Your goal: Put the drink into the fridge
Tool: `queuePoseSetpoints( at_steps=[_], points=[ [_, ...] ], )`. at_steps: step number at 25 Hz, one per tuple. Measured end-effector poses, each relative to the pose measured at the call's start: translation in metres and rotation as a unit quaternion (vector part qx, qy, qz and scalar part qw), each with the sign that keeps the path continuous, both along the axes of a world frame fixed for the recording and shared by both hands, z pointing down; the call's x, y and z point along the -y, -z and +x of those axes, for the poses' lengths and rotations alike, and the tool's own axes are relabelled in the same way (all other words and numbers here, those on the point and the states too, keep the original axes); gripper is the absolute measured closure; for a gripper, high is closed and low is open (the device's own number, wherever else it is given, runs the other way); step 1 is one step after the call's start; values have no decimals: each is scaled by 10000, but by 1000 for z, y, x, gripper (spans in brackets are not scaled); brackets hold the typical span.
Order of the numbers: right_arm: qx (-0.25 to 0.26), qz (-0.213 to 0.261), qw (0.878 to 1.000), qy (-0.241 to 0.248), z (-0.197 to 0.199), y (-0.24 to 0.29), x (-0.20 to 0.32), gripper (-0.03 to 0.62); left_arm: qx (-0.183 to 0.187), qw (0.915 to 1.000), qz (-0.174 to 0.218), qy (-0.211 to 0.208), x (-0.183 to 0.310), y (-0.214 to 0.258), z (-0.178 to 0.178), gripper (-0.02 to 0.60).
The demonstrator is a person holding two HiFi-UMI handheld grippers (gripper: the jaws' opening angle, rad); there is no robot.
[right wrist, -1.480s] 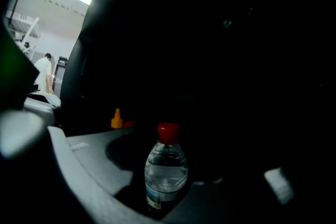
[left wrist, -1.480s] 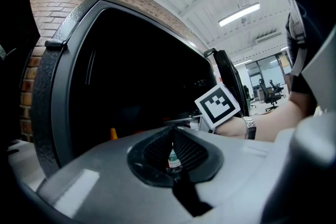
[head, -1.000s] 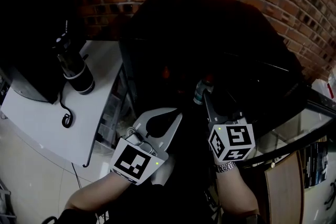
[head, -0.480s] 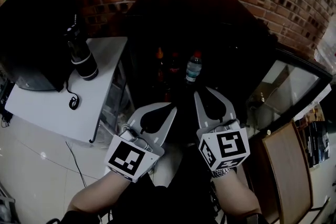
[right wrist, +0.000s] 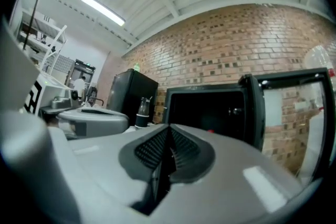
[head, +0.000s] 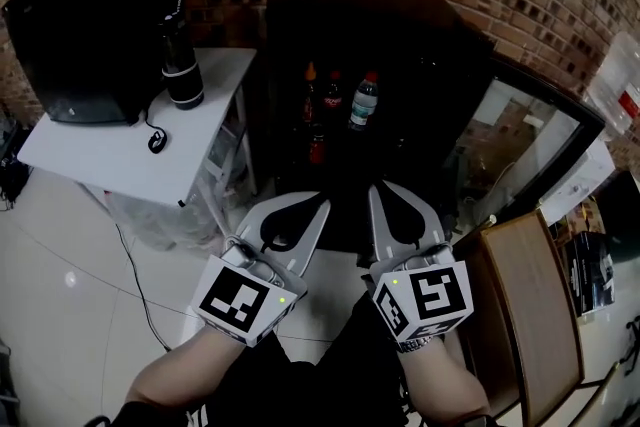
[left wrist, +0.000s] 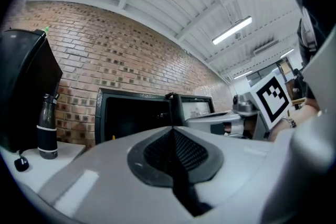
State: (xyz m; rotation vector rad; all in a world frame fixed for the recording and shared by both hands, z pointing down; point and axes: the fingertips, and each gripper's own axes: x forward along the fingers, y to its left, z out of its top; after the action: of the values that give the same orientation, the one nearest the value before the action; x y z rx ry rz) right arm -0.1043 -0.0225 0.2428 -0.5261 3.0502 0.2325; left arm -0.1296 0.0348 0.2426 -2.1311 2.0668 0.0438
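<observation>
One boxy black fridge (head: 430, 35) stands open, glass door (head: 515, 143) swung right. Smooth grey left gripper (head: 320, 205) and right gripper (head: 379, 192) have ribbed jaws pressed together on nothing, the right having just closed. Clear plastic drink bottle (head: 364, 102) stands upright inside.

My right gripper (right wrist: 168, 136), its jaws just closed together on nothing, points at the open fridge (right wrist: 210, 110) against the brick wall (right wrist: 231, 44), its glass door (right wrist: 294, 118) swung out to the right.
</observation>
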Motion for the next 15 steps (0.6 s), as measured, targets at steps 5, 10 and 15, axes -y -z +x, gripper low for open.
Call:
queuePoseSetpoints(
  at_steps=[5, 10, 15],
  points=[
    [61, 2, 9999, 117, 40, 0, -41, 592, 136, 9999, 56, 4, -34, 1, 44, 577],
    [121, 17, 9996, 252, 73, 2, -79, 592, 218, 9998, 34, 27, -67, 2, 83, 577],
    [197, 14, 9993, 327, 96, 4, -103, 592, 271, 9996, 69, 42, -87, 4, 106, 577]
  ],
)
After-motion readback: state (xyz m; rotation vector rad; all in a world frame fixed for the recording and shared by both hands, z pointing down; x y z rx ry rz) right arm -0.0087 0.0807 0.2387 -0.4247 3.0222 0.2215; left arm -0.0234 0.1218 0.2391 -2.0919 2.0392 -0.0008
